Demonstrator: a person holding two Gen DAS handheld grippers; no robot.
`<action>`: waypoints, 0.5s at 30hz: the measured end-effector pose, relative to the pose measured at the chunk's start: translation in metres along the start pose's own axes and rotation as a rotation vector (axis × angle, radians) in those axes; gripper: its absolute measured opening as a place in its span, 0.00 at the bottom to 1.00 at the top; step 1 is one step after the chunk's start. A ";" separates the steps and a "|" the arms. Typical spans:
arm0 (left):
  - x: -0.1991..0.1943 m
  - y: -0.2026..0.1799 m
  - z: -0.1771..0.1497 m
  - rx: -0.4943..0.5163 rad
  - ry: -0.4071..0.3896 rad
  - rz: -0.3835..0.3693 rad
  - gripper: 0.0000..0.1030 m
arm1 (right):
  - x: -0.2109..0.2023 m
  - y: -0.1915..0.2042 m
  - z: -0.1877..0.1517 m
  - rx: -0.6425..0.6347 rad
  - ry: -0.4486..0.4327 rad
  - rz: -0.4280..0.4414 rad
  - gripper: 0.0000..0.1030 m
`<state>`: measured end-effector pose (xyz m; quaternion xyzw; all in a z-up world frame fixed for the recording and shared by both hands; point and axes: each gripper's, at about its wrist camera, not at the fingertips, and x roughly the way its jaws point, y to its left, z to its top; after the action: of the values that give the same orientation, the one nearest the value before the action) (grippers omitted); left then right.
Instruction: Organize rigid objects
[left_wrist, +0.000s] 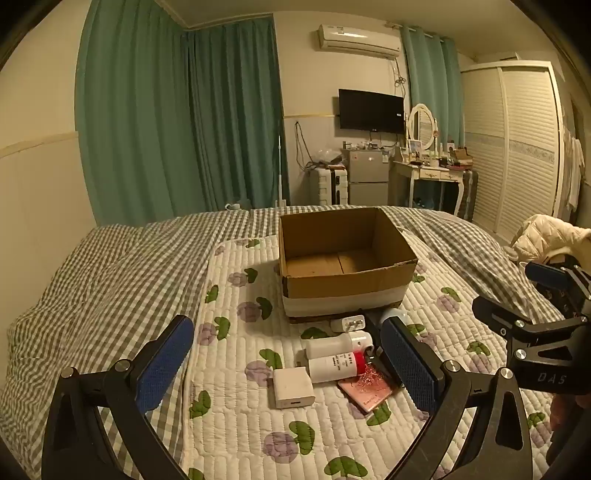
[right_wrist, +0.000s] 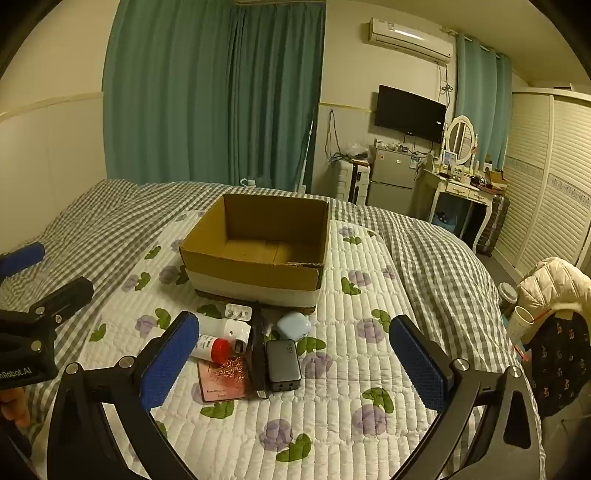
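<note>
White bottles (left_wrist: 334, 354) lie just beyond both wide-open, empty grippers (left_wrist: 288, 363) (right_wrist: 293, 360), near the cardboard box (left_wrist: 343, 280).

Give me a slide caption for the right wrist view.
Open right gripper hovers over small items beside an empty cardboard box on a floral quilt.

Both wrist views look slightly downward across the bed, sharing the cardboard box (left_wrist: 347, 258) mid-frame, probably from close range.

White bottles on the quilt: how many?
2, both lying on their sides before the cardboard box: all-white bottle nearer the box, red-banded bottle just behind it toward the camera. More could hide behind the gripper fingers.
</note>
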<state>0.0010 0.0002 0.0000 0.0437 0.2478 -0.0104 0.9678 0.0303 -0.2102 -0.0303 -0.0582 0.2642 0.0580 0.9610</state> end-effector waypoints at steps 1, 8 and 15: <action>0.000 0.000 0.000 -0.004 0.002 -0.002 1.00 | 0.000 0.000 0.000 0.000 0.001 0.000 1.00; 0.002 0.004 0.001 -0.018 0.000 -0.010 1.00 | -0.001 0.003 -0.002 -0.004 0.010 -0.003 1.00; 0.002 0.007 0.003 -0.038 0.010 -0.017 1.00 | 0.007 0.005 -0.005 -0.010 0.022 0.002 1.00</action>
<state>0.0043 0.0068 0.0025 0.0232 0.2533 -0.0139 0.9670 0.0330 -0.2056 -0.0381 -0.0632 0.2745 0.0598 0.9576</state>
